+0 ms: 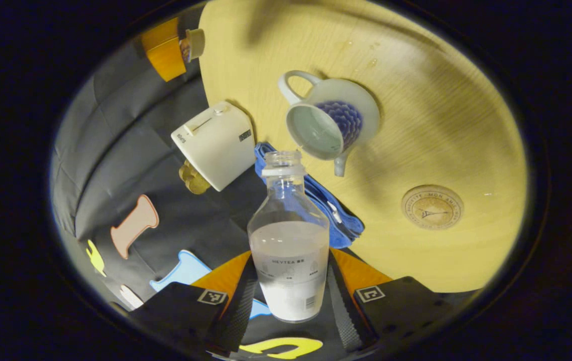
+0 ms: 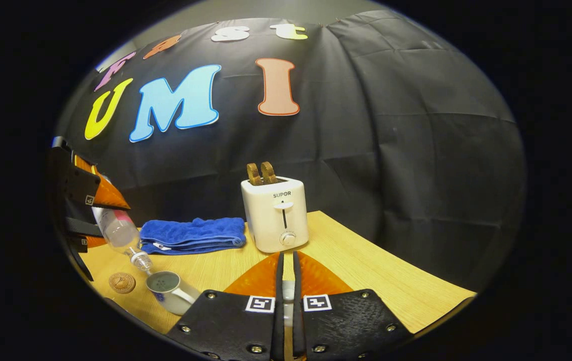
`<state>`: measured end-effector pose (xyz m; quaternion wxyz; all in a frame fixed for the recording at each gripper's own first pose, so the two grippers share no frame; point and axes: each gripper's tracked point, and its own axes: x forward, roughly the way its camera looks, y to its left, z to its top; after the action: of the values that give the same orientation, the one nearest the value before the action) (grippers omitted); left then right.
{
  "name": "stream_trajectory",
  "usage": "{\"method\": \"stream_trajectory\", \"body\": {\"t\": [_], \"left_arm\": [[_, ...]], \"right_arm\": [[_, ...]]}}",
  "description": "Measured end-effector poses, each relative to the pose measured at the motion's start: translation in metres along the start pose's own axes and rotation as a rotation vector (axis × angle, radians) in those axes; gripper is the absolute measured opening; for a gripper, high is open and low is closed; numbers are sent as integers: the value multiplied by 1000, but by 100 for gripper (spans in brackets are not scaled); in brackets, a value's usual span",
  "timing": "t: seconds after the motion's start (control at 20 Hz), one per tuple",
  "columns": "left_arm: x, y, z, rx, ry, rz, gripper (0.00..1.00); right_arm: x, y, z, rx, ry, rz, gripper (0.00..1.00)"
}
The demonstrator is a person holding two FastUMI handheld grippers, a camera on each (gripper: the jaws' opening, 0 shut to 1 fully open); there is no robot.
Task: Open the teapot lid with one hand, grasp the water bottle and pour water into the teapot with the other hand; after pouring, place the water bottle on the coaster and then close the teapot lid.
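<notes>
In the left gripper view, my left gripper is shut on a clear water bottle, part full and uncapped. Its mouth tips toward the open top of the white teapot with a blue pattern on the wooden table. I cannot make out a stream of water. The round coaster lies bare to the right. In the right gripper view, my right gripper is held up and shut on a small white piece, the teapot lid. The left gripper tilts the bottle over the teapot, with the coaster beside it.
A white toaster with toast in its slots stands at the back of the table. A folded blue towel lies left of it, just behind the teapot. The table's right edge runs close to the black cloth wall.
</notes>
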<state>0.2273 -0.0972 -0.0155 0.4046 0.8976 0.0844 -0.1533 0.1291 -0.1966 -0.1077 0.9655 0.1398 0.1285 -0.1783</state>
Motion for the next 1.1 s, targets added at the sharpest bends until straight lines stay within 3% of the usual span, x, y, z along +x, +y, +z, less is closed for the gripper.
{"method": "stream_trajectory", "body": {"t": [0.3, 0.7, 1.1], "left_arm": [[-1, -33, -12, -309, -55, -7, 87], [-8, -83, -33, -864, -108, -39, 87], [-9, -93, -42, -1412, -152, 9, 87]], "right_arm": [[0, -3, 2, 10, -6, -9, 7], [1, 10, -2, -27, -1, 9, 6], [1, 24, -8, -46, 14, 44, 7]]}}
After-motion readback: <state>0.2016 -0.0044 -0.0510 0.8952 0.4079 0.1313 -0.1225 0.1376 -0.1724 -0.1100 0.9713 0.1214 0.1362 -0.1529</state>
